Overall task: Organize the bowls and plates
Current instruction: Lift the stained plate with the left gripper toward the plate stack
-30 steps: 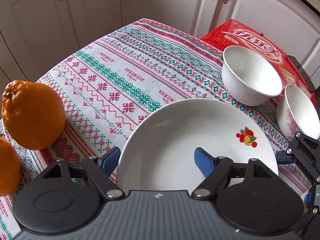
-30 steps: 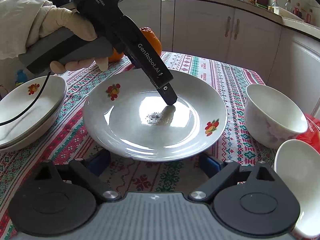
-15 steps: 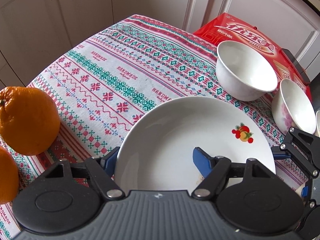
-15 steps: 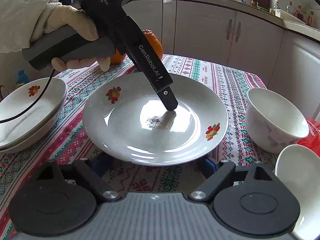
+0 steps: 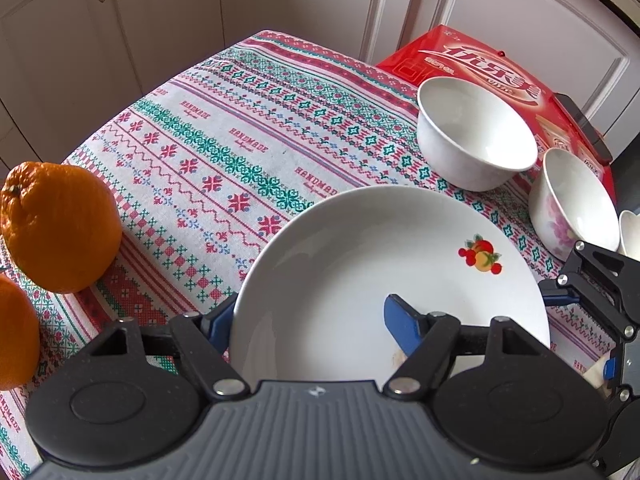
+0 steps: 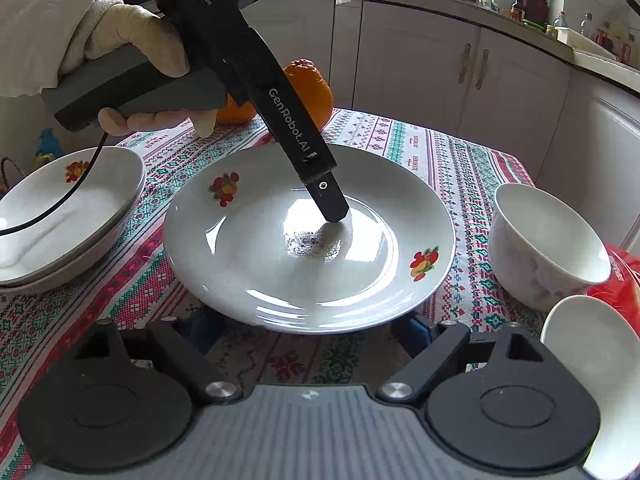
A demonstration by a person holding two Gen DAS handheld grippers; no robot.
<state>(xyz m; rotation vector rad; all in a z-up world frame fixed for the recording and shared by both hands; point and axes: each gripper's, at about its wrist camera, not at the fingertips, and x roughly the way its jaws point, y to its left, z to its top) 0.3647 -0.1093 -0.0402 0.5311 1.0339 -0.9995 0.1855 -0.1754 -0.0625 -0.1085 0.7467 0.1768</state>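
Observation:
A white plate [image 5: 360,264] [image 6: 248,264] with fruit prints lies on the patterned tablecloth. My left gripper [image 5: 310,320] straddles its near rim with the jaws closing. One blue finger [image 5: 400,320] rests inside the well, and its tip [image 6: 334,210] touches the plate's middle. The other finger [image 5: 220,320] sits just outside the rim, partly hidden. My right gripper [image 6: 310,330] stands open at the opposite rim, its fingertips hidden under the plate's edge. A stack of matching plates [image 6: 60,216] sits to the left. Two white bowls [image 5: 476,140] [image 5: 576,204] stand beyond the plate.
Two oranges [image 5: 60,228] [image 5: 16,336] sit at the table's left side. A red box [image 5: 480,64] with a dark phone [image 5: 584,128] on it lies behind the bowls. A gloved hand [image 6: 132,40] holds the left gripper. White cabinets surround the table.
The left gripper's jaws have drawn slightly closer around the plate's rim. The right gripper's jaws have narrowed a little too. The plate has not moved.

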